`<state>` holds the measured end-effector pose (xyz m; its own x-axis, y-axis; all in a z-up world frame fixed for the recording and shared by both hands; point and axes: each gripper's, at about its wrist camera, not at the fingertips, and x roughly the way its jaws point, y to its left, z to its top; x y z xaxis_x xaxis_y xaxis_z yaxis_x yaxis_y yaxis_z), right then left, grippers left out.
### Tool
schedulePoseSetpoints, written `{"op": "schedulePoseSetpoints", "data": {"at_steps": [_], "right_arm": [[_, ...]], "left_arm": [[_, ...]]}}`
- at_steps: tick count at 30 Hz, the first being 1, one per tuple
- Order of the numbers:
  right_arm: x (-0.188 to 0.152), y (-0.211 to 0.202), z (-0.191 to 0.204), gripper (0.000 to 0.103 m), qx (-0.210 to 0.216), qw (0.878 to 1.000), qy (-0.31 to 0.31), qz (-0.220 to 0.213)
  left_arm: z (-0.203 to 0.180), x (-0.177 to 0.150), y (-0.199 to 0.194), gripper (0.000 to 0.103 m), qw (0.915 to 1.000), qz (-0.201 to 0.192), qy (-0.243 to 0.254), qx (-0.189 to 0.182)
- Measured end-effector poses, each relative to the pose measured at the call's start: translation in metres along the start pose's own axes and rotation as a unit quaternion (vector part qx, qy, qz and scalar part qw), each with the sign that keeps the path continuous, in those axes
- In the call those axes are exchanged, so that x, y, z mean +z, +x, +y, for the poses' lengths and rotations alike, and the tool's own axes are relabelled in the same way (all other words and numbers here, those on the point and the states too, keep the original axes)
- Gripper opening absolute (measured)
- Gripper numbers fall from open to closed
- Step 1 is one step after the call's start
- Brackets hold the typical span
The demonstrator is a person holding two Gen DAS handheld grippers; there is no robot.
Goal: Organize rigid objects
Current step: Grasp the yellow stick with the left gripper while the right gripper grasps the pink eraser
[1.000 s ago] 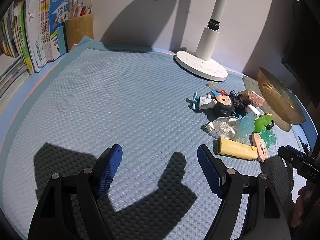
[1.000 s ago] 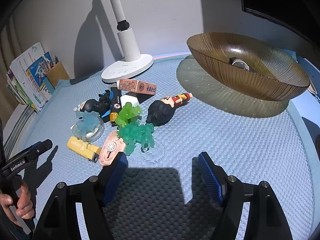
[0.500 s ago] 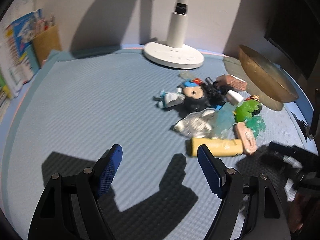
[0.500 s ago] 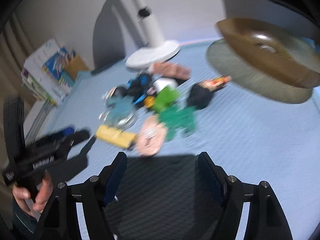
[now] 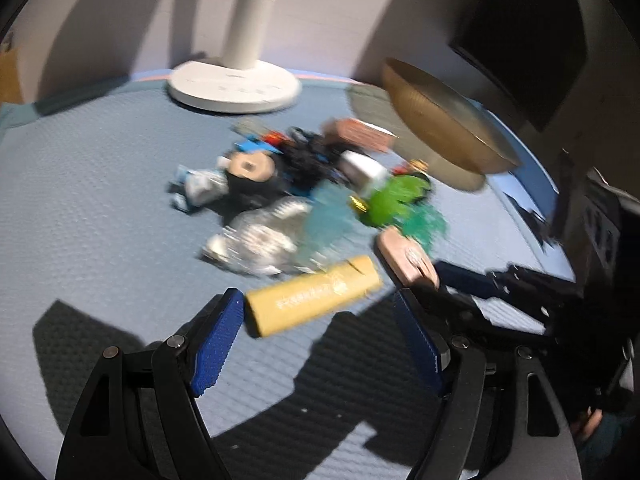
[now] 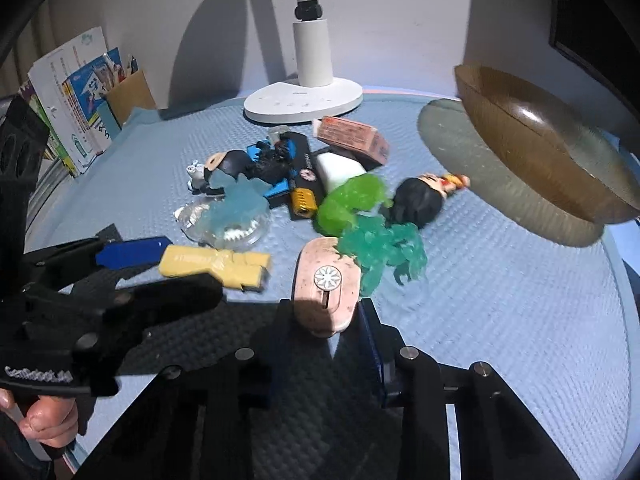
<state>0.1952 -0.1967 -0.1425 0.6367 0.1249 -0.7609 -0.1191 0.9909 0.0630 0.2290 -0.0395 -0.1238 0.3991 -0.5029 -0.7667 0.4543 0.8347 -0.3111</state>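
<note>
At bottom centre, the right gripper point(image 6: 326, 316) has just been closing, and its blue-padded jaws now clasp a flat pink oval plastic case point(image 6: 325, 280) with a white flower emblem. At centre left, the left gripper point(image 6: 160, 268) stands spread around a yellow rectangular block point(image 6: 214, 266). A ribbed amber glass bowl point(image 6: 548, 148) sits at upper right.

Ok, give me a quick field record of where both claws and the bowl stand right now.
left claw: open, straddling the near end of the yellow block, pads not pressing it
right claw: jaws have just been closing; shut on the pink oval piece
amber bowl: at the right of the blue mat, beyond the pile; contents unclear
toy pile: still clustered in front of the white lamp base
</note>
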Motion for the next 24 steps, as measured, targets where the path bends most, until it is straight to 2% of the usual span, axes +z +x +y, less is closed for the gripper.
{"op": "schedulePoseSetpoints", "data": {"at_steps": [5, 8, 10, 12, 13, 14, 16, 17, 19, 21, 23, 24], "right_arm": [[-0.019, -0.02, -0.019, 0.029, 0.006, 1.0, -0.018, -0.004], [-0.03, -0.027, -0.032, 0.03, 0.025, 0.999, -0.026, 0.005], [-0.033, -0.028, -0.037, 0.032, 0.043, 0.999, -0.023, 0.011], [-0.031, -0.029, -0.04, 0.044, 0.049, 0.999, -0.017, 0.006], [-0.029, -0.029, -0.041, 0.055, 0.047, 0.999, -0.016, -0.001], [-0.027, -0.029, -0.041, 0.056, 0.045, 0.999, -0.019, -0.008], [-0.02, -0.024, -0.037, 0.056, 0.049, 0.998, -0.033, -0.009], [-0.016, -0.02, -0.033, 0.056, 0.049, 0.998, -0.038, -0.007], [-0.012, -0.013, -0.027, 0.056, 0.053, 0.997, -0.048, -0.002], [-0.011, -0.005, -0.017, 0.049, 0.041, 0.997, -0.063, 0.003], [-0.012, -0.004, -0.005, 0.033, 0.015, 0.996, -0.084, -0.001], [-0.013, -0.006, -0.002, 0.033, 0.02, 0.996, -0.091, -0.003]], "left_arm": [[-0.024, -0.02, -0.009, 0.074, 0.9965, 0.034, 0.036, -0.067], [-0.034, -0.021, -0.011, 0.074, 0.9975, 0.025, 0.053, -0.038], [-0.032, -0.014, -0.002, 0.074, 0.9987, 0.027, 0.042, -0.009], [-0.03, -0.009, 0.007, 0.074, 0.999, 0.03, 0.033, 0.001], [-0.035, -0.007, 0.009, 0.074, 0.9989, 0.025, 0.039, 0.012], [-0.039, -0.006, 0.012, 0.073, 0.9984, 0.023, 0.047, 0.023], [-0.048, -0.003, 0.02, 0.06, 0.9961, 0.024, 0.065, 0.054], [-0.051, -0.003, 0.022, 0.057, 0.9949, 0.022, 0.071, 0.068], [-0.053, -0.004, 0.022, 0.037, 0.9925, 0.016, 0.082, 0.09], [-0.049, -0.006, 0.017, 0.024, 0.9921, 0.011, 0.078, 0.098], [-0.043, -0.01, 0.01, 0.022, 0.9936, 0.007, 0.062, 0.094], [-0.04, -0.013, 0.006, 0.022, 0.994, 0.005, 0.054, 0.096]]}}
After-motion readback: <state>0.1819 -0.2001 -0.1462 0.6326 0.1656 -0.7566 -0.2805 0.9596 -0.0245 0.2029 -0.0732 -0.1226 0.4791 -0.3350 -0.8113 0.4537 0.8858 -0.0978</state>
